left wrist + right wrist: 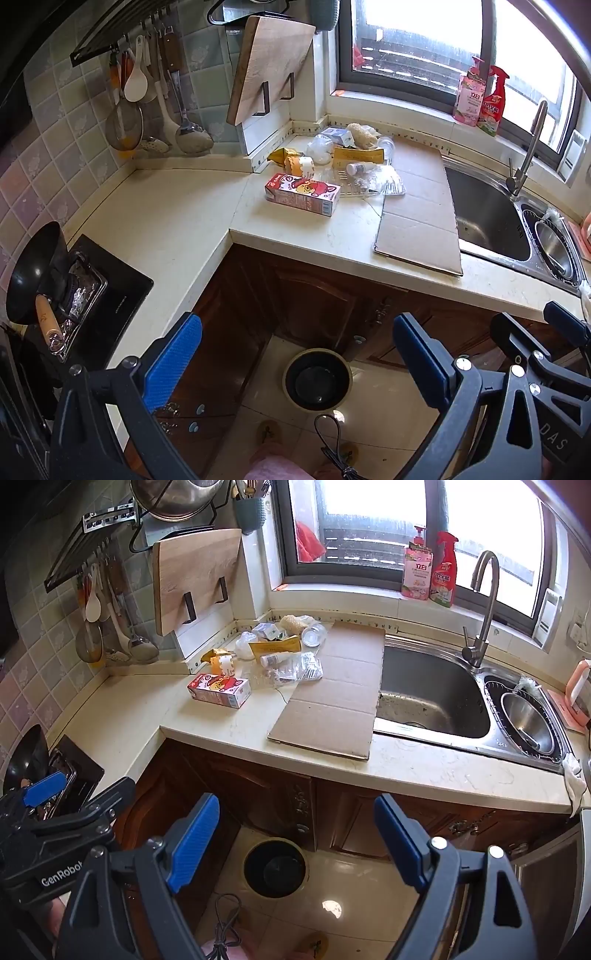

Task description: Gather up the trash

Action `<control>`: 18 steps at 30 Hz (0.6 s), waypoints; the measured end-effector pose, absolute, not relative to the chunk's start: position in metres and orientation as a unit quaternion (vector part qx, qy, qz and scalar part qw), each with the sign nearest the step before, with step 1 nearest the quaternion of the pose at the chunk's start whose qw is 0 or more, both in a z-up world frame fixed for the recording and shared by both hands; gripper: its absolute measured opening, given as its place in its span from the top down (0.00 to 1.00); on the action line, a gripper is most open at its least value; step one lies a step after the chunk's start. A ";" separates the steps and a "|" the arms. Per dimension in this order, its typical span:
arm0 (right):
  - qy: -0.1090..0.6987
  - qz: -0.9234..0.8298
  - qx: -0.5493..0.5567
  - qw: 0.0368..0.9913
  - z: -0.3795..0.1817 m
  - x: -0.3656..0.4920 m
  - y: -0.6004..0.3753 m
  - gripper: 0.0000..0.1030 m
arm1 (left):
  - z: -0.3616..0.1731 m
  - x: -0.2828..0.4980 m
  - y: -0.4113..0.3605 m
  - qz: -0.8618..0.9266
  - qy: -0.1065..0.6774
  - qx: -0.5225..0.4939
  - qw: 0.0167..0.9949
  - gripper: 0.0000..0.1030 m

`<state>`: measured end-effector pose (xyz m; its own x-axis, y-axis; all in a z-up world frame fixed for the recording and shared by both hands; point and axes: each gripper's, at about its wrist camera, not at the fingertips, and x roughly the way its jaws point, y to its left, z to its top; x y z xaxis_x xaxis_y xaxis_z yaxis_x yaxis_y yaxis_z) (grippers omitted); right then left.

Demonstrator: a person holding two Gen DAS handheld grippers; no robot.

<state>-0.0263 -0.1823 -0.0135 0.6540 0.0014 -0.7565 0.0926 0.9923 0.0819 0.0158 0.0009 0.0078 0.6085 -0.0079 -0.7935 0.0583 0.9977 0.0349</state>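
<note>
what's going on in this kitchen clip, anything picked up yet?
Nothing picked up yet. A person holds both tools above the floor in front of the counter: the left hand-held gripper and the right hand-held gripper are open and empty. The trash pile sits untouched at the back corner of the counter, with a red carton in front of it and flattened cardboard beside the sink. A black bin stands on the floor below.

Cream countertop point(177, 221): trash pile point(343, 162), carton point(303, 194), flat cardboard point(417, 214).
</note>
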 end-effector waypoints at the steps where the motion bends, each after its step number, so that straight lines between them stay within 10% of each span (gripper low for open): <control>1: 0.415 -0.025 0.057 0.908 -0.013 -0.026 -0.182 0.16 | 0.007 0.015 0.001 -0.019 0.441 0.029 0.897 0.01; 18: 0.413 -0.024 0.059 0.909 -0.012 -0.023 -0.187 0.16 | 0.002 0.016 -0.006 -0.020 0.437 0.033 0.899 0.02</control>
<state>-0.0232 -0.1870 -0.0118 0.6581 0.0047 -0.7529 0.0925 0.9919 0.0870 0.0157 -0.0056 0.0022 0.6169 -0.0077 -0.7870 0.0648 0.9971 0.0410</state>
